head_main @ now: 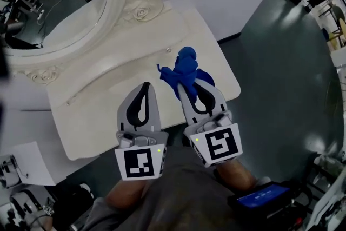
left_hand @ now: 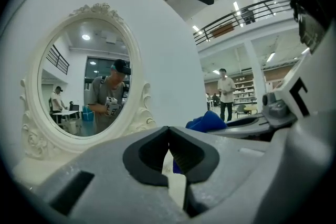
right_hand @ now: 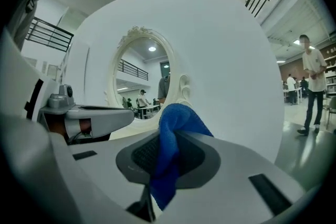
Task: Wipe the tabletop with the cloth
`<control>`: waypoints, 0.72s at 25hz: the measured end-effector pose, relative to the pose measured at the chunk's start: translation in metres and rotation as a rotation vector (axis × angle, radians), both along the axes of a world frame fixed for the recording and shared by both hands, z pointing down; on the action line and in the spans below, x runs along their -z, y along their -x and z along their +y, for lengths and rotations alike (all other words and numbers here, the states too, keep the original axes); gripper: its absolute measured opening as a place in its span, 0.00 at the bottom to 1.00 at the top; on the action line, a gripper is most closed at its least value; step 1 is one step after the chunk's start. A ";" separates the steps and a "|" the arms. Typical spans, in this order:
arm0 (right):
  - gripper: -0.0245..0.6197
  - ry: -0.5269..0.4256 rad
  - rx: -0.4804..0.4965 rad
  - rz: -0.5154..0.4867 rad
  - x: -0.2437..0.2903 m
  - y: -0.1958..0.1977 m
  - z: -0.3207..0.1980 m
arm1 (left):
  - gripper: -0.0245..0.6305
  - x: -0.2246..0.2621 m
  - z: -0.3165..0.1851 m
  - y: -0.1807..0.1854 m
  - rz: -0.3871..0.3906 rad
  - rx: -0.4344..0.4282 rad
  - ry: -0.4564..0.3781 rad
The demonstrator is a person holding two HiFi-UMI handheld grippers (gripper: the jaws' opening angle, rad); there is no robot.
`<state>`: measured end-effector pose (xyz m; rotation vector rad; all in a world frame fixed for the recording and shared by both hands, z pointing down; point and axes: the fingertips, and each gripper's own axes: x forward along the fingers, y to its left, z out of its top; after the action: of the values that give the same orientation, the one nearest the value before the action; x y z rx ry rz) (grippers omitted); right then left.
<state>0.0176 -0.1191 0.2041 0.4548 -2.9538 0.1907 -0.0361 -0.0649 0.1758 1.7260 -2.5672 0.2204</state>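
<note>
Blue against cream: a crumpled blue cloth (head_main: 184,68) sits clamped in the grey two-jaw right gripper (head_main: 190,88), over the right half of a cream-white dressing-table tabletop (head_main: 108,96), not far from its front edge and right corner. The right gripper view shows the jaws clenched on the cloth (right_hand: 170,147). One fold bulges up above the right gripper (right_hand: 168,136) and a tail hangs down between the dark ribbed pads. Whether the cloth touches the tabletop cannot be told from any view.

Just beside it, on the person's left, the matching left gripper (head_main: 145,89) points across the tabletop's front edge. Its jaws are drawn together at the tips with nothing between them, as the left gripper view shows at the left gripper (left_hand: 169,136). That same view catches the cloth (left_hand: 207,122) a little to the right, resting on the right gripper (left_hand: 252,124). The left gripper (right_hand: 94,115) appears at the left of the right gripper view.

Along the tabletop's back edge stands an oval mirror in a carved cream-white frame (head_main: 116,2). Its glass (left_hand: 84,81) reflects a person in a cap holding the grippers. A dark grey floor (head_main: 281,62) lies beyond the tabletop's right edge, and a person in a light top (right_hand: 312,86) stands well apart in the hall behind.
</note>
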 end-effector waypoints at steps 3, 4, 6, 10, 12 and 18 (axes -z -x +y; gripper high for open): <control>0.12 -0.015 0.086 -0.007 0.010 0.024 -0.006 | 0.06 0.005 0.003 0.016 -0.011 0.096 -0.002; 0.12 -0.024 0.113 -0.016 0.013 0.030 -0.004 | 0.06 0.009 0.006 0.022 -0.014 0.121 -0.005; 0.12 -0.043 0.160 -0.032 0.020 0.042 0.004 | 0.06 0.016 0.016 0.033 -0.015 0.164 -0.019; 0.12 -0.057 0.243 -0.026 0.021 0.077 0.013 | 0.06 0.015 0.033 0.060 -0.005 0.257 -0.028; 0.12 -0.061 0.284 -0.015 0.016 0.095 0.015 | 0.06 0.006 0.037 0.075 0.011 0.298 -0.025; 0.12 -0.059 0.352 0.048 0.000 0.141 0.016 | 0.06 -0.011 0.037 0.118 0.078 0.362 -0.020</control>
<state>-0.1235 -0.1031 0.2038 -0.0578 -2.9353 0.0503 -0.1536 -0.0276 0.1866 1.2142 -2.7664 0.1102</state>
